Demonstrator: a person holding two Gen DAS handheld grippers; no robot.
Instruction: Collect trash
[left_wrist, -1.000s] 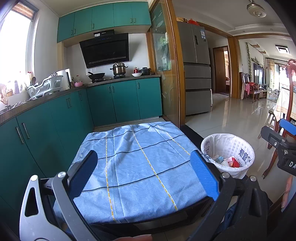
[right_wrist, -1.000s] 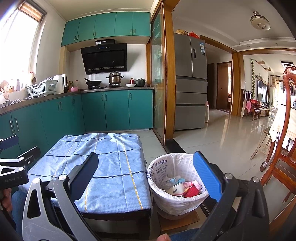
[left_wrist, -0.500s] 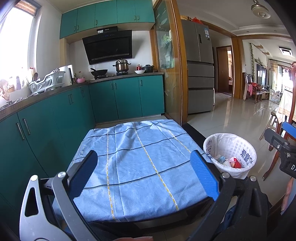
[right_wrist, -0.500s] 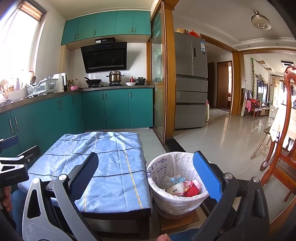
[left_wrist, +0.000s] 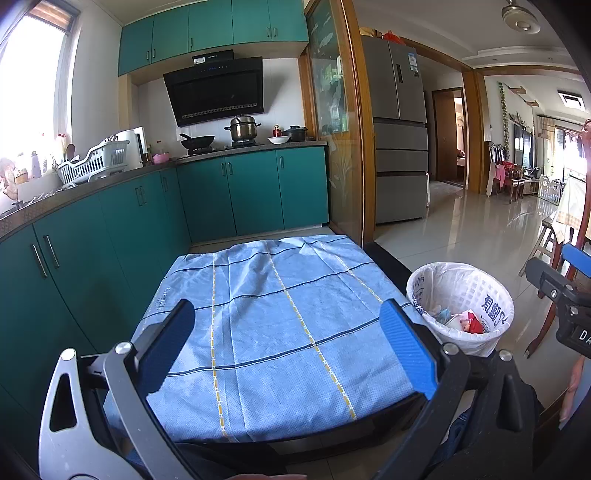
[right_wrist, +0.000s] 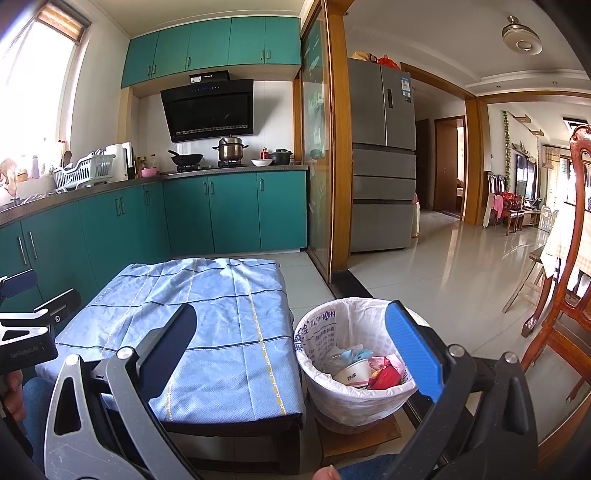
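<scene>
Teal kitchen cabinets (left_wrist: 229, 199) stand behind our low table (left_wrist: 280, 332), its blue cloth bare. We hold the left gripper (left_wrist: 291, 347) and right gripper (right_wrist: 295, 350) with fingers wide apart, empty. Trash (right_wrist: 369, 369) lies in the lined bin (right_wrist: 321, 332) just beside. Perhaps pieces remain unseen; reaching blindly could tip the bin.

Left hand-held gripper (left_wrist: 286, 345) lifted and drawn slightly back, so the cloth-covered worktop (left_wrist: 280, 332) and white-lined trash bin (left_wrist: 461, 295) sit lower in its view, the right one (right_wrist: 291, 349) barely shifted.
</scene>
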